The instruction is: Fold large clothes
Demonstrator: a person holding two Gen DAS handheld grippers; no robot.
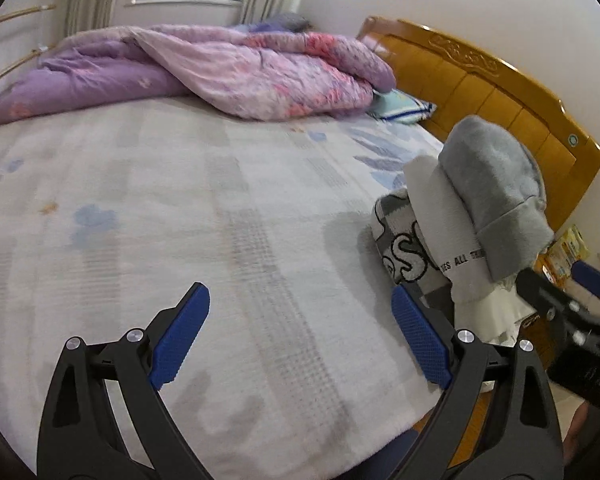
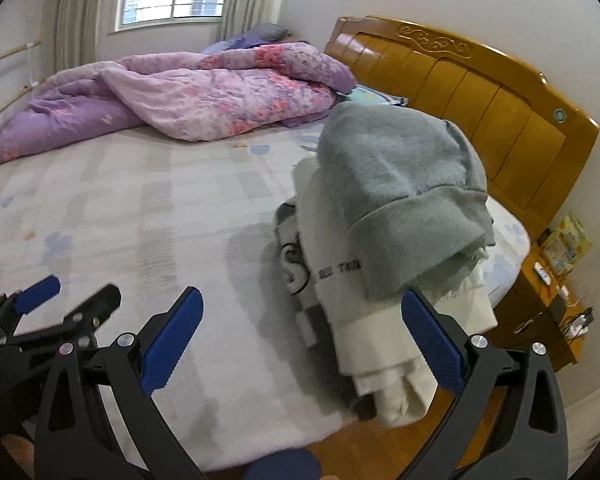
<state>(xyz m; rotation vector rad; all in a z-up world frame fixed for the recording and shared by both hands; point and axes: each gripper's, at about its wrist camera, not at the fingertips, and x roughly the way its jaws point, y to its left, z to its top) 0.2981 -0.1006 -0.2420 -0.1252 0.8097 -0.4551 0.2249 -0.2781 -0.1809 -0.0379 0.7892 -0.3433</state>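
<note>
A stack of folded clothes sits on the bed's near right corner: a grey sweatshirt (image 2: 400, 184) on top, a white garment with black lettering (image 2: 364, 320) under it, and a grey-and-white lettered garment (image 1: 400, 240) at the bottom. In the left wrist view the grey sweatshirt (image 1: 496, 196) rises at the right. My left gripper (image 1: 300, 332) hangs open over bare sheet, left of the stack, holding nothing. My right gripper (image 2: 300, 340) is open too, its right fingertip (image 2: 432, 340) close beside the white garment's hanging edge. Each gripper shows in the other's view: left gripper (image 2: 52, 312), right gripper (image 1: 572, 300).
The bed (image 1: 140, 220) has a pale patterned sheet. A crumpled purple and pink quilt (image 1: 220, 72) lies at the far side below a window. A wooden headboard (image 2: 480, 96) runs along the right, with a cluttered nightstand (image 2: 556, 280) beside it. A pillow (image 1: 404, 108) lies by the headboard.
</note>
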